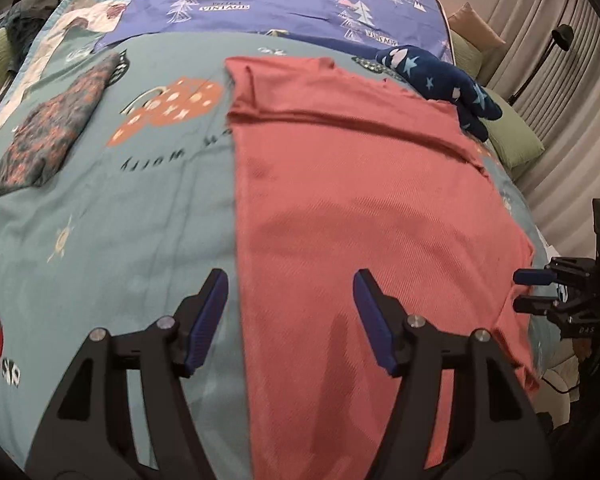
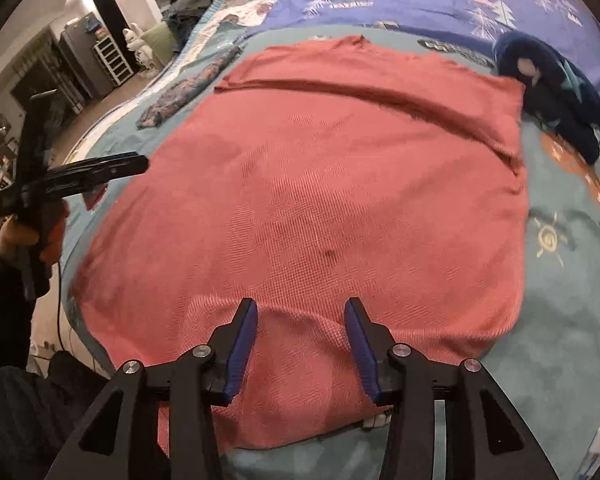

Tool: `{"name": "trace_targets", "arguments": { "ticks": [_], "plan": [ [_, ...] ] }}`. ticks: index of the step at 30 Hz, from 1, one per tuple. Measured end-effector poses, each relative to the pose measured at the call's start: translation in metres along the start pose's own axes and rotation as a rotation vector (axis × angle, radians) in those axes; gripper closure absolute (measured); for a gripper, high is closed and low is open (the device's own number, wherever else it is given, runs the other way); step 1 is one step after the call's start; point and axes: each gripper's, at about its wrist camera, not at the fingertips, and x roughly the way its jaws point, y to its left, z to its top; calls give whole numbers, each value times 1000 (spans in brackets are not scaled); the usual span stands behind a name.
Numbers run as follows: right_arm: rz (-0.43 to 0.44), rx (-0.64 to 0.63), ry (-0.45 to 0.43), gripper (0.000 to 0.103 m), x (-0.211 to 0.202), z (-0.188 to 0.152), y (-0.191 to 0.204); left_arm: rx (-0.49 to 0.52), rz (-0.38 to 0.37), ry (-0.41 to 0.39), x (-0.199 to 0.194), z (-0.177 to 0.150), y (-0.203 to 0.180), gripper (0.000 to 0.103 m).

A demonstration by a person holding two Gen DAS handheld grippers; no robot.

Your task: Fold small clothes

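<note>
A salmon-red knit garment lies spread flat on the teal bedspread, with a folded band across its far end. My left gripper hovers open over the garment's left edge; its pads touch no cloth. It also shows side-on at the left of the right wrist view, as the left gripper held by a hand. My right gripper stands open over the garment's near edge, where a low hump of cloth rises between the jaws. The right gripper sits at the garment's right edge in the left wrist view.
A folded dark floral garment lies to the left. A navy star-print garment lies bunched at the far right corner. A purple tree-print sheet covers the far bed. A green pillow and a floor lamp stand at the right.
</note>
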Motion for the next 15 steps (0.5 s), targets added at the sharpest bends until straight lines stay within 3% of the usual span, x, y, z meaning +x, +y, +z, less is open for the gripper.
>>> {"name": "trace_targets", "arguments": {
  "ticks": [5, 9, 13, 15],
  "plan": [
    [-58, 47, 71, 57, -17, -30, -16, -5, 4, 10, -6, -11, 1, 37],
    [-125, 182, 114, 55, -31, -66, -47, 10, 12, 29, -8, -23, 2, 37],
    [-58, 350, 51, 55, -45, -81, -73, 18, 11, 44, -7, -35, 1, 36],
    [-57, 348, -19, 55, -55, -76, -70, 34, 20, 40, -8, -38, -3, 34]
  ]
}}
